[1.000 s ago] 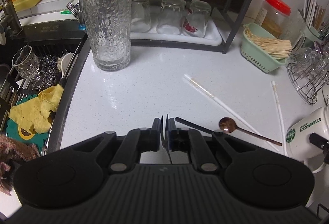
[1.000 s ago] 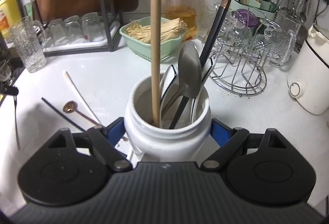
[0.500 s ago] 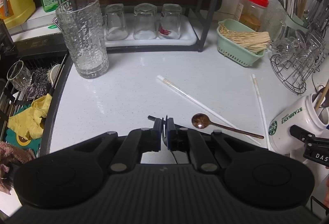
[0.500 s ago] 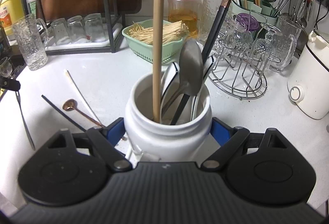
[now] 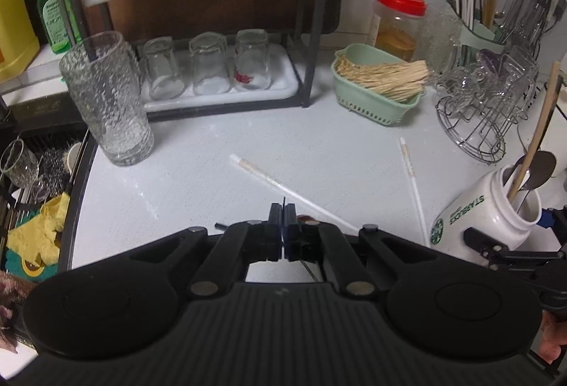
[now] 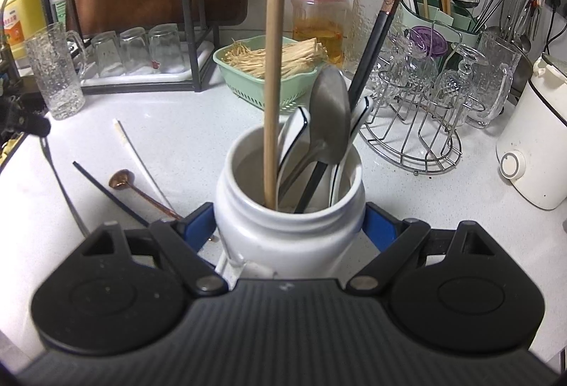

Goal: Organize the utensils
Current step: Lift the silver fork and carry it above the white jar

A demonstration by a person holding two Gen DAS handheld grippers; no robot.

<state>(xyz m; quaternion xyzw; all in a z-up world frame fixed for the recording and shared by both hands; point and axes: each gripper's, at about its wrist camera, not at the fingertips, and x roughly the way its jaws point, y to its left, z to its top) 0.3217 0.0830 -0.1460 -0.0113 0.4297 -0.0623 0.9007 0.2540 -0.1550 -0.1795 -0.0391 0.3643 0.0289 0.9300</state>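
Note:
My left gripper [image 5: 283, 209] hangs above the white counter, its jaws closing tight on a thin dark stick [image 6: 60, 180] that dangles below it; the stick's tip pokes up between the pads. The right wrist view shows this gripper at the far left. My right gripper [image 6: 290, 226] is shut on a white Starbucks jar [image 5: 475, 209], tilted a little. The jar holds a wooden stick [image 6: 274, 67], a steel spoon [image 6: 329, 113], a black chopstick [image 6: 375, 42] and white spoons. On the counter lie a black chopstick [image 6: 106, 191], a copper spoon [image 6: 122, 180] and two white chopsticks [image 5: 411, 173] [image 5: 283, 186].
A tall textured glass [image 5: 110, 102] stands by the sink edge at the left. A rack with upturned glasses [image 5: 209, 67], a green basket of sticks [image 5: 379, 85], a red-lidded jar [image 5: 397, 21] and a wire glass stand [image 5: 475, 124] line the back. A white cooker [image 6: 531, 145] is at the right.
My left gripper has risen and drifted right with the thin stick, so the copper spoon and black chopstick now slip under its body. The right gripper and jar have not moved.

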